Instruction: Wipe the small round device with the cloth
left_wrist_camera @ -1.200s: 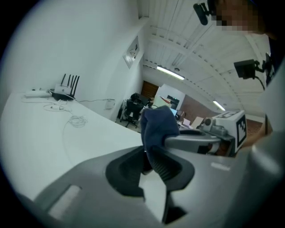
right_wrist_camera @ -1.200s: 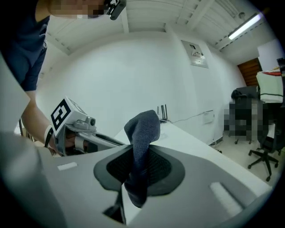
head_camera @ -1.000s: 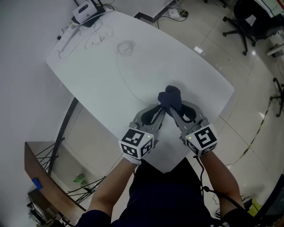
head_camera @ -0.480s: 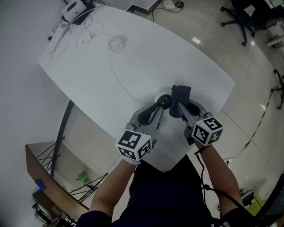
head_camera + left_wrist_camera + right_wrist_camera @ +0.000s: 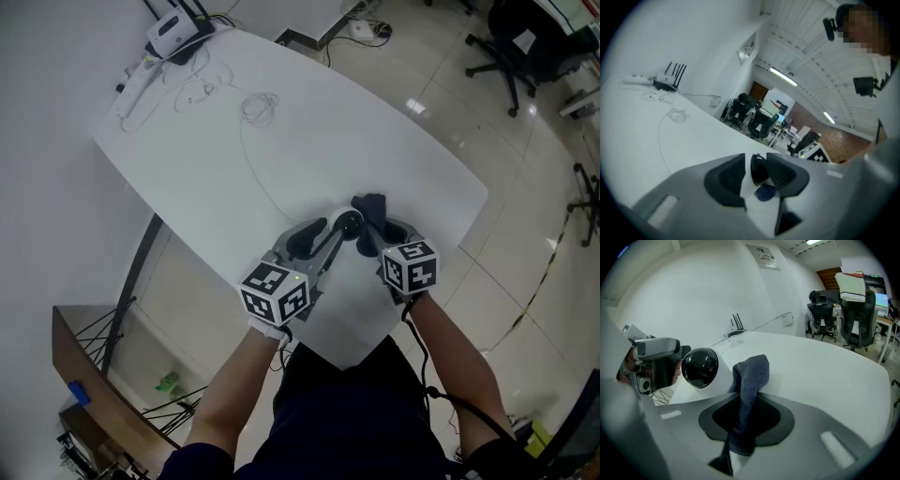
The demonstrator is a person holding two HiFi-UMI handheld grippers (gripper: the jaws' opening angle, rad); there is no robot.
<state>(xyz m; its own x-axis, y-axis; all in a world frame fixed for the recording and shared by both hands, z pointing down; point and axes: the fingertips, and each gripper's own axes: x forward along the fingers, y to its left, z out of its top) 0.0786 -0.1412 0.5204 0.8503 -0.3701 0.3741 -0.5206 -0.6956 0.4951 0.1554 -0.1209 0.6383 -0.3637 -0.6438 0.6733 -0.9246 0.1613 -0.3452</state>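
Observation:
The small round device (image 5: 349, 223), a white body with a glossy black dome, rests on the white table (image 5: 281, 141) near its front edge. My left gripper (image 5: 334, 231) has its jaws around the device (image 5: 758, 169). They have just been opening, and a gap shows on the left pad's side. The dark blue cloth (image 5: 372, 208) sits just right of the device, pinched in my right gripper (image 5: 369, 234). In the right gripper view the cloth (image 5: 750, 380) stands up out of the jaws beside the dome (image 5: 699, 367).
A router (image 5: 173, 33) and a power strip lie at the table's far left corner. A thin white cable with a coil (image 5: 260, 108) runs across the top toward the device. Office chairs (image 5: 525, 47) stand on the tiled floor beyond. The table's near edge is just under my grippers.
The right gripper came down and off the device with the cloth, uncovering the black dome. The left jaws have spread apart around the device. The left hand barely shifted.

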